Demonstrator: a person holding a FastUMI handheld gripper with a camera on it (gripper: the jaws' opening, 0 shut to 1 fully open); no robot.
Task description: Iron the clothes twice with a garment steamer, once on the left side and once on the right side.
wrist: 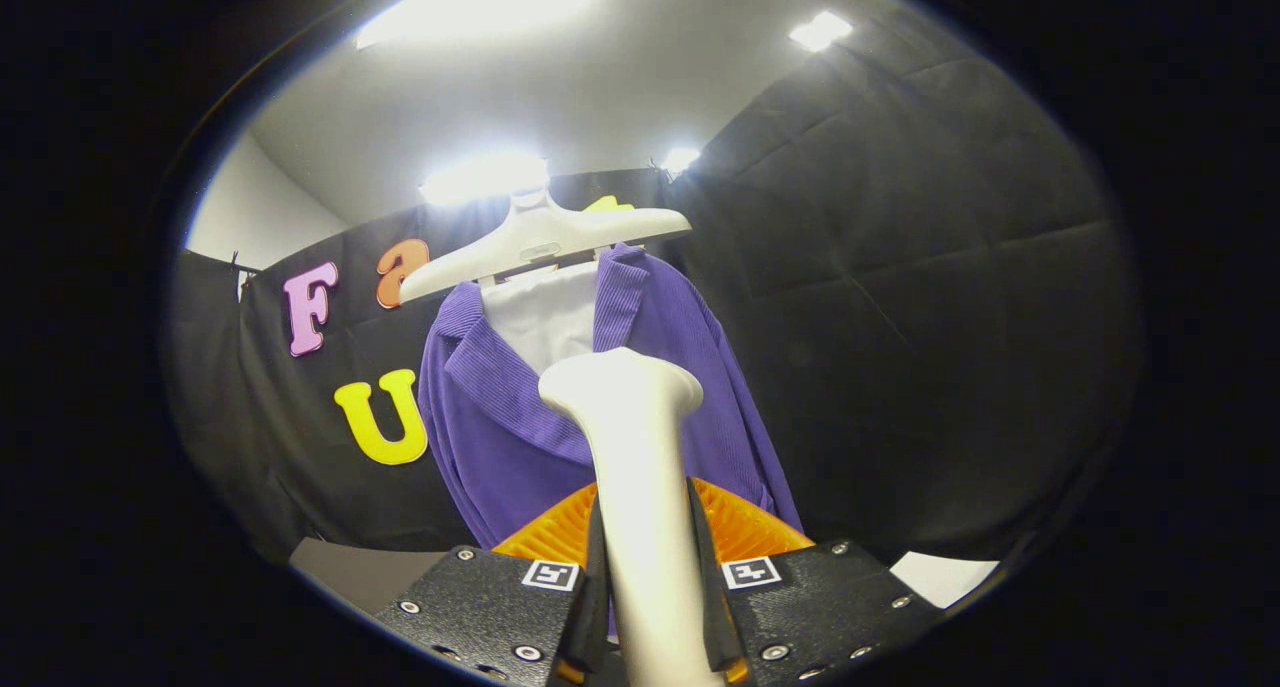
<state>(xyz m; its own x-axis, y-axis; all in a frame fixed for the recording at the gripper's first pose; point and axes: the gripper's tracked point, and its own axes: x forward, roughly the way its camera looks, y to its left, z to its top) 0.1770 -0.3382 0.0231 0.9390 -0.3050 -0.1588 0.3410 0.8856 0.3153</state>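
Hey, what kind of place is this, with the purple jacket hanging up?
Probably a small indoor booth set up for ironing practice, not a home. A purple jacket hangs on a white hanger before a black cloth wall, and the gripper is shut on a white garment steamer.

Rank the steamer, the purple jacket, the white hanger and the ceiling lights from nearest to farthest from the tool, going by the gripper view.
1. Steamer: clamped between the fingers of the tool.
2. Purple jacket: hanging just beyond the steamer's head.
3. White hanger: above the jacket's collar.
4. Ceiling lights: overhead, past the hanger.
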